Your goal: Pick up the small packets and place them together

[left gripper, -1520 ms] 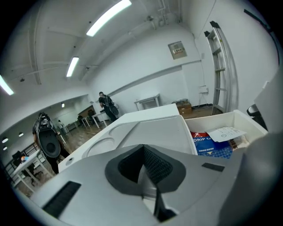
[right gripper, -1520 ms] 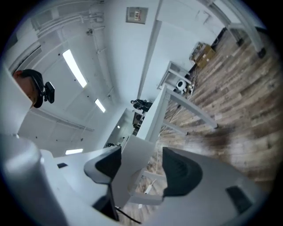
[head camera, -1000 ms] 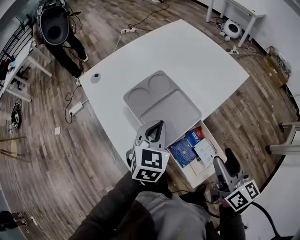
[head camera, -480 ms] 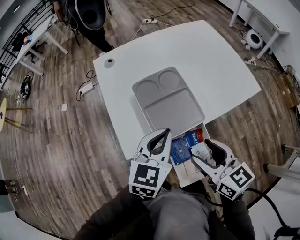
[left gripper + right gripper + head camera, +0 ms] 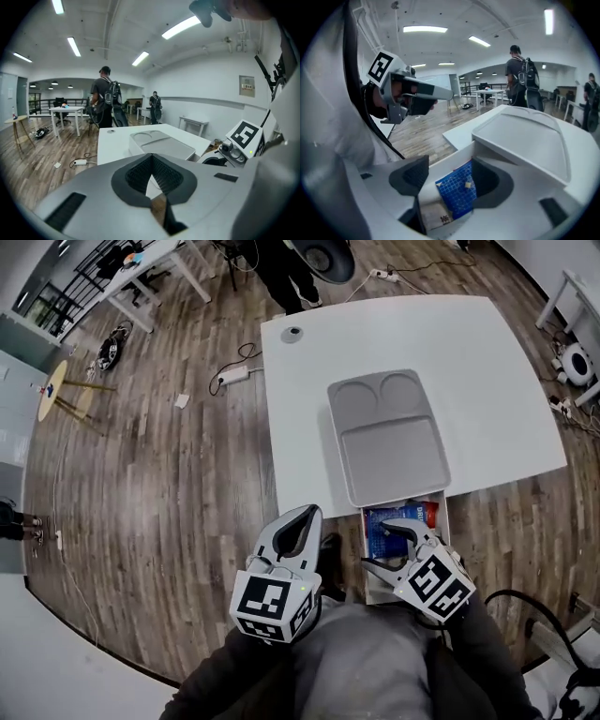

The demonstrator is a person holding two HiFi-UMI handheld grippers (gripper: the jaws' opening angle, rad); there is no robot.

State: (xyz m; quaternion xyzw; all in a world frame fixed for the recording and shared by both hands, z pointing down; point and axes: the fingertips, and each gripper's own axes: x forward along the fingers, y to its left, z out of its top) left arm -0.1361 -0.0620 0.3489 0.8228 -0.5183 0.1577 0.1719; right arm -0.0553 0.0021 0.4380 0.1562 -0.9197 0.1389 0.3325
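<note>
Several packets (image 5: pixel 394 521) lay in the open drawer (image 5: pixel 446 521) at the table's near edge. A blue packet (image 5: pixel 457 190) was on top, a pale packet (image 5: pixel 436 213) beside it and a red packet (image 5: pixel 427 512) behind. I could not read an exact count.

Right gripper (image 5: pixel 386 545) hung over the drawer, jaws apart. The blue packet showed between them but lower down; nothing was held. I could not tell whether they touched it.

Left gripper (image 5: pixel 298 526) was off the table's edge, over the floor (image 5: pixel 169 474), jaws closed together on nothing.

Tray (image 5: pixel 389 442) on the table (image 5: pixel 309 381) was bare.

I judged that no packet was lifted yet and none set out as a group. The first pick was pending and all the placing was left.
</note>
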